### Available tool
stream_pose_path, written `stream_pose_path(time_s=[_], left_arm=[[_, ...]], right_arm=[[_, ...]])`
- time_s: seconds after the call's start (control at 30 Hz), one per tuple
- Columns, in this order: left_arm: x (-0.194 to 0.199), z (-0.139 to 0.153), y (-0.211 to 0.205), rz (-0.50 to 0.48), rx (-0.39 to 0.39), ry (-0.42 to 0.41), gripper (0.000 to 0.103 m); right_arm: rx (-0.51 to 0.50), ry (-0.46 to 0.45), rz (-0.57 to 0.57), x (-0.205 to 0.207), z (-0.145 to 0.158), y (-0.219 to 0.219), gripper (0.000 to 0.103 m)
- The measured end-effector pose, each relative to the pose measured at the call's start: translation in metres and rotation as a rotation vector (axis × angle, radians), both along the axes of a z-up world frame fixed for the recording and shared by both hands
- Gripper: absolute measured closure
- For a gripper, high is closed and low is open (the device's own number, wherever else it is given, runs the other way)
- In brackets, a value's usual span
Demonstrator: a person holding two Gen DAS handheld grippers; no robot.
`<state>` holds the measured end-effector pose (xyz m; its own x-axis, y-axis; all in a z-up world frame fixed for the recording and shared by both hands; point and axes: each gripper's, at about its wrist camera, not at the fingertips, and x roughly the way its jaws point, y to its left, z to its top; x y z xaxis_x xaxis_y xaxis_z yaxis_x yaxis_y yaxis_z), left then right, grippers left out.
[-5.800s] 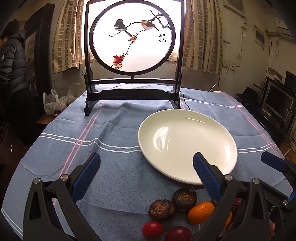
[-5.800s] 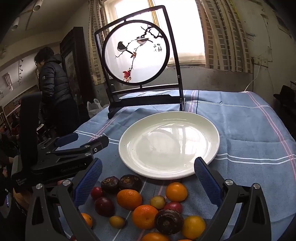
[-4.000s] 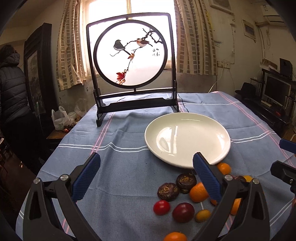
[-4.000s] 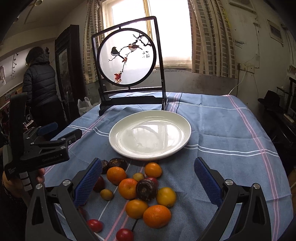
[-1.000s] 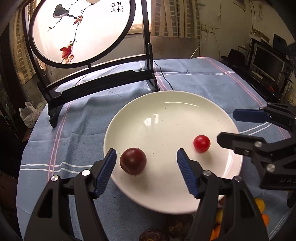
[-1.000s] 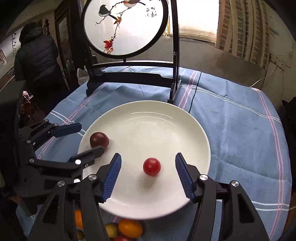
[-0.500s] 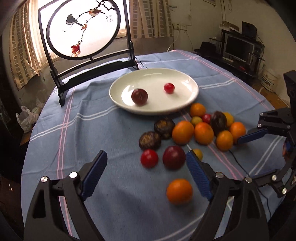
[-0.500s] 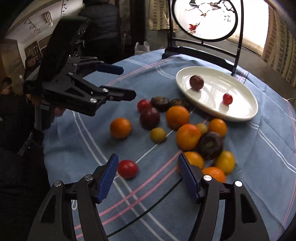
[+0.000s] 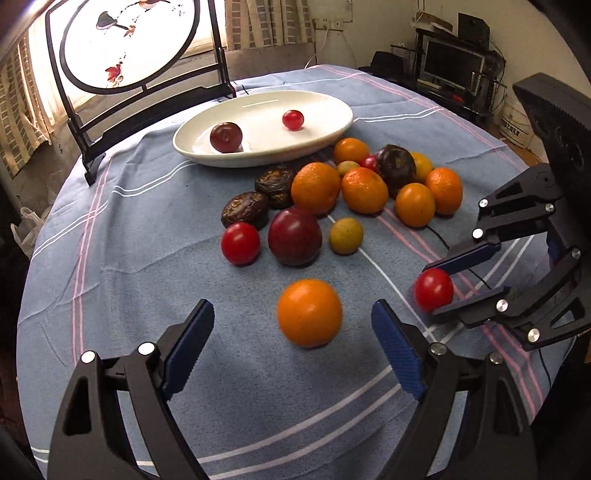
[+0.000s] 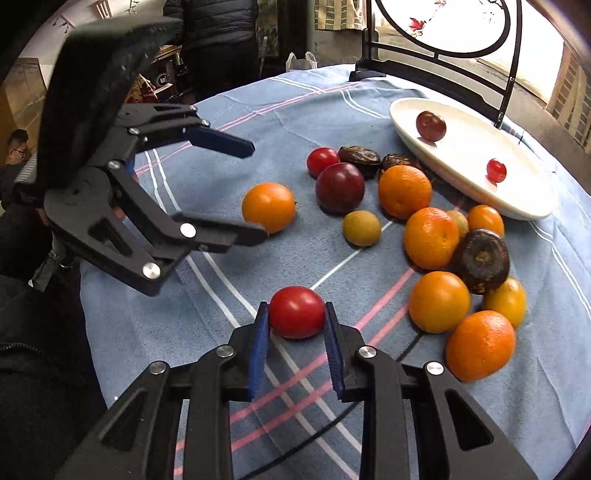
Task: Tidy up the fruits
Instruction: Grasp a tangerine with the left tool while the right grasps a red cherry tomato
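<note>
A white plate (image 9: 325,133) (image 10: 476,173) holds a dark plum (image 9: 226,137) (image 10: 430,126) and a small red tomato (image 9: 293,120) (image 10: 496,170). Several loose oranges, plums and tomatoes lie on the blue cloth in front of it. My right gripper (image 10: 297,325) (image 9: 439,291) is shut on a red tomato (image 10: 296,312) (image 9: 433,290) at cloth level. My left gripper (image 9: 291,332) (image 10: 255,188) is open, its fingers on either side of a lone orange (image 9: 309,317) (image 10: 269,207), not touching it.
A black-framed round bird screen (image 9: 127,44) (image 10: 443,33) stands behind the plate. The fruit pile includes a large plum (image 9: 294,242), a red tomato (image 9: 240,243) and dark wrinkled fruits (image 9: 245,209). A person in a dark jacket (image 10: 218,33) stands beyond the table edge.
Both grippers pulled back from the plate and dropped low. The right gripper closed on the near red tomato. The left gripper moved in around the lone orange.
</note>
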<state>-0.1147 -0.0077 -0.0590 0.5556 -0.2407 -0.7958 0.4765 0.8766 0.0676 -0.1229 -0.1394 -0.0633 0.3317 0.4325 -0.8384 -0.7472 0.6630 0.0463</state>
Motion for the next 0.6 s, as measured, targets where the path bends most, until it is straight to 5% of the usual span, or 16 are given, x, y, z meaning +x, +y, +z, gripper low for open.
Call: stream_pose_path(time_s=[0.23,0.4,0.47,0.6], left_arm=[[0.009,-0.008,-0.008,0.02,0.013,0.014,0.019],[0.011,-0.009,-0.01,0.028,0.009,0.036,0.037],[0.011,-0.01,-0.01,0.033,0.006,0.045,0.065],[0.009,-0.009,-0.012,0.046,0.011,0.048,0.066]], right_arm=[[0.027,-0.009,-0.06,-0.002,0.008,-0.023,0.075],[0.022,0.003,-0.058,0.004,0.004,-0.024,0.075],[0.022,0.009,-0.064,0.004,0.002,-0.024,0.075],[0.022,0.009,-0.064,0.005,0.0,-0.022,0.075]])
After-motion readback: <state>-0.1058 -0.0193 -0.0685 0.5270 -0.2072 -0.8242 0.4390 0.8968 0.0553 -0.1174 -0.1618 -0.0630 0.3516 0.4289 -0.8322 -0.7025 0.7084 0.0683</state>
